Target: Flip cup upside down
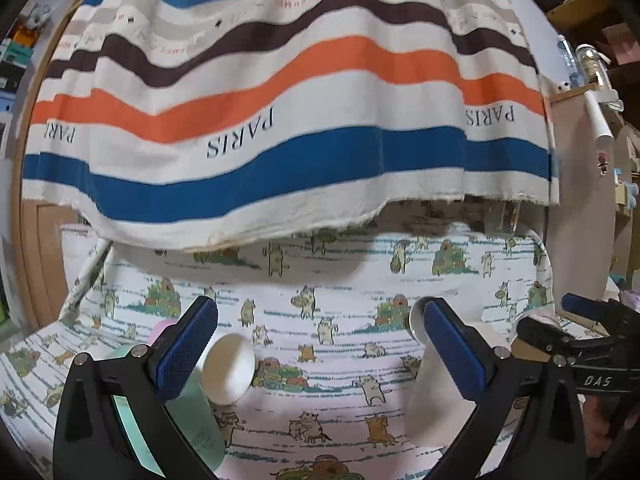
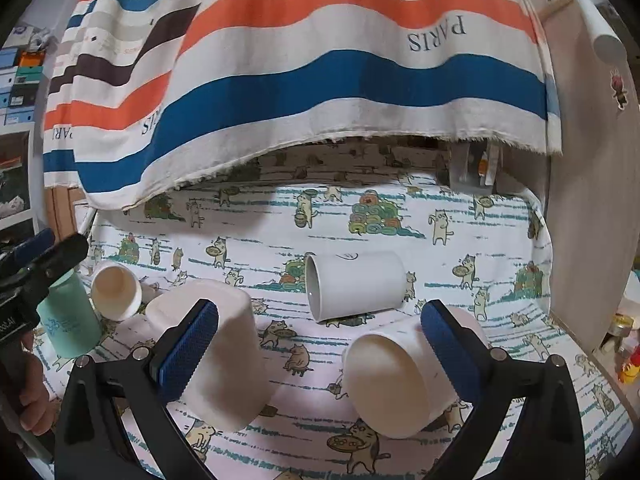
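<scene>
A: The mug [image 2: 356, 286] lies on its side at centre of the right wrist view, mouth facing left, long axis left-right across the tablecloth [image 2: 460, 240].
B: Grippers?
A: The right gripper [image 2: 320, 340] is nearer, jaws spread, empty, mug just ahead. The left gripper [image 1: 320, 344] is also spread, empty, beside the green bottle [image 1: 196, 412].

Cups spread over the tabletop [image 2: 500, 248]

A mug [image 2: 356, 286] lies sideways mid-tabletop; two cups nearer the front edge, perhaps two more leftward.
</scene>
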`<state>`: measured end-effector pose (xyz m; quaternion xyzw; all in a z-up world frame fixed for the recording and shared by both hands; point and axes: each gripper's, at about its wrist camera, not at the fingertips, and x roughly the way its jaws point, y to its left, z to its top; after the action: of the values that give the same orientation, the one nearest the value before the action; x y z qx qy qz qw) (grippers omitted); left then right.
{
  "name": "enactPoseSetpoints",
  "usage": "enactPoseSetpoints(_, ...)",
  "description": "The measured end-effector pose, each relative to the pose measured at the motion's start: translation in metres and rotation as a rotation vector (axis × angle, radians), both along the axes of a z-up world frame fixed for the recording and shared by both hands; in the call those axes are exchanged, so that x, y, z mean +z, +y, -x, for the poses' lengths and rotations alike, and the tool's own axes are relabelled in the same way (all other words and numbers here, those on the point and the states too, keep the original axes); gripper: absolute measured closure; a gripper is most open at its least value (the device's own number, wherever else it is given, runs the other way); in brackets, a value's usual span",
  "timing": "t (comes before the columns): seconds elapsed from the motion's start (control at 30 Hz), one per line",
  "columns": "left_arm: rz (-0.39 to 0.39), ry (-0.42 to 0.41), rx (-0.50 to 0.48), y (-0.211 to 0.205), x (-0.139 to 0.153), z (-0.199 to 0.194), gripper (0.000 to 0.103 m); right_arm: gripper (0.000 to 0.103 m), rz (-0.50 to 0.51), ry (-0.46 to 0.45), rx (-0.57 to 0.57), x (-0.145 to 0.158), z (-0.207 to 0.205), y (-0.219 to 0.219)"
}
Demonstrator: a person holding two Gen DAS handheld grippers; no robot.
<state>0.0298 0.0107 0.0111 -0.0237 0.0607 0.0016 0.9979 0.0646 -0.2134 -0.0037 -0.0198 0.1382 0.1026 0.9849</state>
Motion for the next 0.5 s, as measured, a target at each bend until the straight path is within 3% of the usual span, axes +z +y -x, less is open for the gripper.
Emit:
enactPoseSetpoints(0.13,0.013,0.067,-0.002,0.002,-0.004,-0.012,0.0,0.001,0.013,-0.007,0.0,-0.001,0.001,0.002)
enactPoseSetpoints(0.5,0.003,0.151,-0.038,-0.004,-0.012,-0.026,0.0,0.001,0.016,-0.005,-0.005,-0.001,0.0,0.001)
